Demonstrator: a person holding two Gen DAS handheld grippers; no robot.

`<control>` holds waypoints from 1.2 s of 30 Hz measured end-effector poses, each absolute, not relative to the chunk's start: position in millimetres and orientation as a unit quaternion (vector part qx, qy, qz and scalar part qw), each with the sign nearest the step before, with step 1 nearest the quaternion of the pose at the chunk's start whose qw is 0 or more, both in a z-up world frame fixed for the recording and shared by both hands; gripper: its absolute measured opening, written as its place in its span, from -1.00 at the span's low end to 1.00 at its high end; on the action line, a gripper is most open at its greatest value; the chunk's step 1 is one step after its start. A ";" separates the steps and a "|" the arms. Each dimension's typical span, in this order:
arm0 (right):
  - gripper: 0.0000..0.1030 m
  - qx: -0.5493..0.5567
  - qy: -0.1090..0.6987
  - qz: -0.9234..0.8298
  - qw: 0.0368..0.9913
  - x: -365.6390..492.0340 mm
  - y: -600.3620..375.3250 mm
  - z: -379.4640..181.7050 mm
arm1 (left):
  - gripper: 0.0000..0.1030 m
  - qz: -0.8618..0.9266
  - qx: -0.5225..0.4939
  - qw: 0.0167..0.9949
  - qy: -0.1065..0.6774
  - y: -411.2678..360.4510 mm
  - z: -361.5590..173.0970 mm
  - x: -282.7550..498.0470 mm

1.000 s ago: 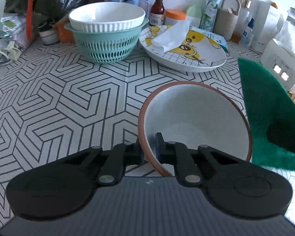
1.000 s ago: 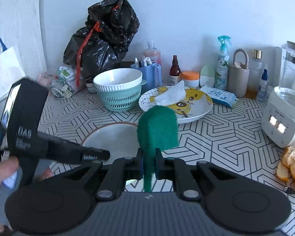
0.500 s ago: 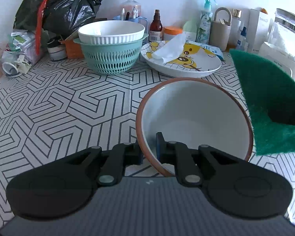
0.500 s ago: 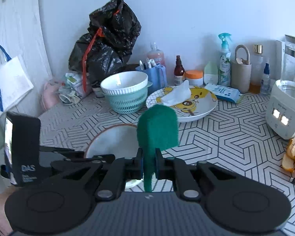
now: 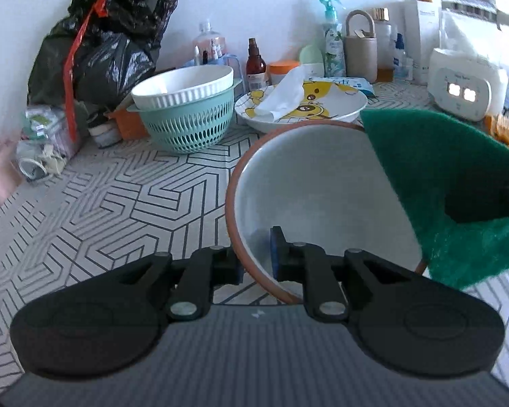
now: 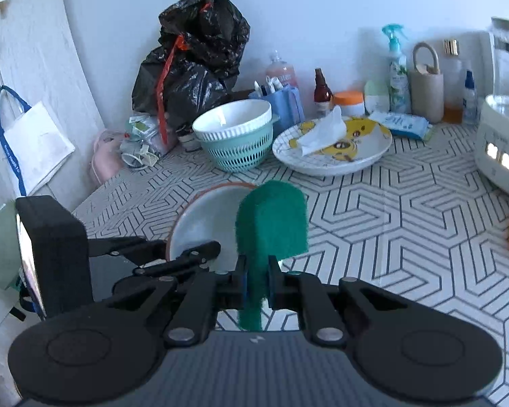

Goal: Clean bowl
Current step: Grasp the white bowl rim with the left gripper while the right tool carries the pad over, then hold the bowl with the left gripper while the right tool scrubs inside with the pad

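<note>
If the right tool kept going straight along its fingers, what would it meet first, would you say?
Probably the brown-rimmed white bowl: the green scouring pad in the right tool leads, overlapping its rim, though depth is unclear.

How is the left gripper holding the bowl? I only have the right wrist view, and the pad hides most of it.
Observer: The left gripper is shut on the bowl's near rim, one finger inside, one outside.
Operator: Is the pad inside?
Observer: The green scouring pad overlaps the right rim. I cannot tell whether it touches.
Operator: Anything in the bowl?
Observer: The inside looks pale and bare, with no food showing.
</note>
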State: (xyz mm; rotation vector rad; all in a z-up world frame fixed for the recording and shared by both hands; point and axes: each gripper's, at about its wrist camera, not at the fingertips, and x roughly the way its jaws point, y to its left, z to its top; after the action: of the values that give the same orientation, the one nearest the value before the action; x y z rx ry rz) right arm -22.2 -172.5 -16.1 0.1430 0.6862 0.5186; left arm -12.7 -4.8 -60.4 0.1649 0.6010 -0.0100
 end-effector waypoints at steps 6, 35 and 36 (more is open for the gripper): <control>-0.76 0.070 0.334 0.247 0.907 -27.2 -172.2 -23.4 | -0.68 -0.009 0.095 0.952 0.292 -7.2 -61.1 -20.1; -0.69 0.037 0.306 0.206 0.929 -10.0 -153.3 -34.4 | -0.60 -0.029 0.164 0.945 0.283 -23.1 -66.2 -44.5; -0.69 0.021 0.299 0.202 0.932 -10.2 -148.7 -28.9 | -0.59 -0.032 0.160 0.945 0.284 -22.5 -66.5 -44.4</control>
State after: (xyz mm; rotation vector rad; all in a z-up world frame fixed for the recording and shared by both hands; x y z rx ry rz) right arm -10.2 -148.7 -28.9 0.0438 0.6115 0.4144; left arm -44.4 -22.5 -66.5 0.3269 0.5792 -0.0661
